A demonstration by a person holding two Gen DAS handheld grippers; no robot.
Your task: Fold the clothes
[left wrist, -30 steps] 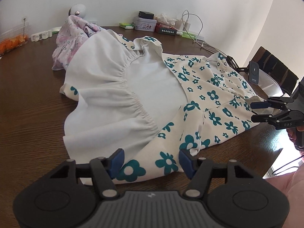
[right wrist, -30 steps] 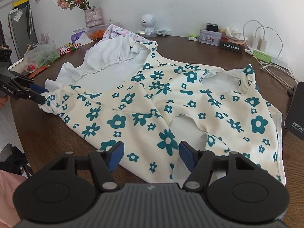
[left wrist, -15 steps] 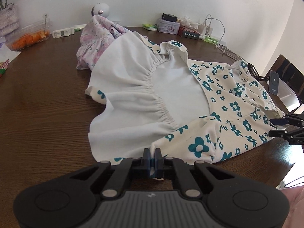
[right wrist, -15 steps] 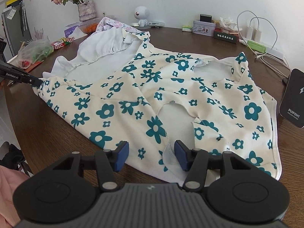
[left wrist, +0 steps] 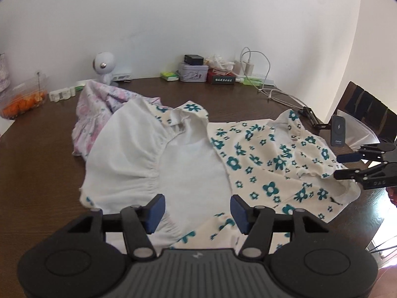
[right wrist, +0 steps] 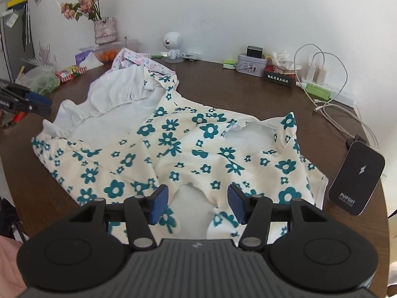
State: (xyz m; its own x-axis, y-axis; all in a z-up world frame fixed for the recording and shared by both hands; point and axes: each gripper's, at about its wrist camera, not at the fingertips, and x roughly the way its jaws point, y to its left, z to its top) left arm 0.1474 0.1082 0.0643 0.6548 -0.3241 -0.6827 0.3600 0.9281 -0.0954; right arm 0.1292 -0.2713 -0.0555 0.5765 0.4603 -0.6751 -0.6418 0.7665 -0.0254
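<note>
Bare counter point(left wrist: 37, 149) left of the dress point(right wrist: 173, 149) gives open passage, pink garment point(left wrist: 99, 106) crowding its far left edge, black charger point(right wrist: 354, 176) just beside its right hem, cables point(right wrist: 335, 109), tins point(right wrist: 251, 67) and toy robot point(right wrist: 172, 46) lining the back wall

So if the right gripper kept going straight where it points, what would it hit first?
Most likely the floral dress lying just ahead of the right gripper, whose open fingers hold nothing; depth is hard to judge.
</note>
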